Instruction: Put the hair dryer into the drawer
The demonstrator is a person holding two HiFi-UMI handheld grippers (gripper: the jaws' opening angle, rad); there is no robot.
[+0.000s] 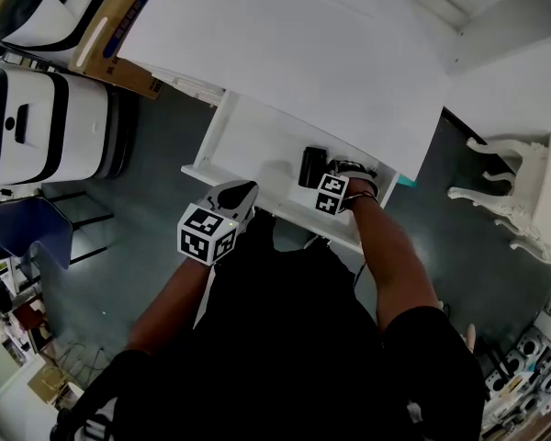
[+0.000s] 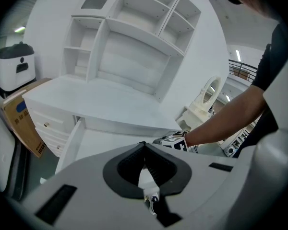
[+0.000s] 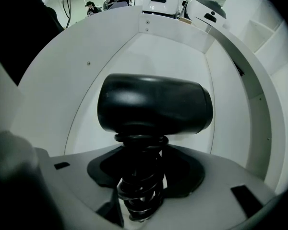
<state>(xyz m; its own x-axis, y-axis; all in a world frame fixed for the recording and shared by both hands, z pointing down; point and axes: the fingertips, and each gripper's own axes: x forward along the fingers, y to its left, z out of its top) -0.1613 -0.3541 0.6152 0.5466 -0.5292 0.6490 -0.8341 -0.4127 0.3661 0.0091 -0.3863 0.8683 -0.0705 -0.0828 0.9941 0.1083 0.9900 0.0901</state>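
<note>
1. Head view: looks steeply down on a white desk (image 1: pixel 294 53) with its drawer (image 1: pixel 257 141) pulled out toward the person.
2. Right gripper (image 1: pixel 326 180): reaches into the right end of the drawer and grips the black hair dryer (image 1: pixel 311 166), which sits within the drawer's walls.
3. Right gripper view: shows the jaws closed on the dryer's handle, which is wound round with a coiled black cord (image 3: pixel 141 176).
4. Same view: shows the dryer's body lying crosswise above the jaws, with the white drawer floor and walls behind it. Cannot tell whether the dryer touches the drawer floor.
5. Left gripper (image 1: pixel 241 194): hangs at the drawer's front edge, to the left of the right gripper and apart from the hair dryer.
6. Left gripper view: shows the jaws pressed together with nothing between them. Looks across the open drawer toward the right gripper and up at a white shelf unit (image 2: pixel 134 42) standing on the desk.
7. Around the desk, in the head view: a cardboard box (image 1: pixel 119 35) and two white machines (image 1: pixel 46 127) on the left, an ornate white chair (image 1: pixel 514 191) on the right, and a dark floor (image 1: pixel 147 219) beneath.
</note>
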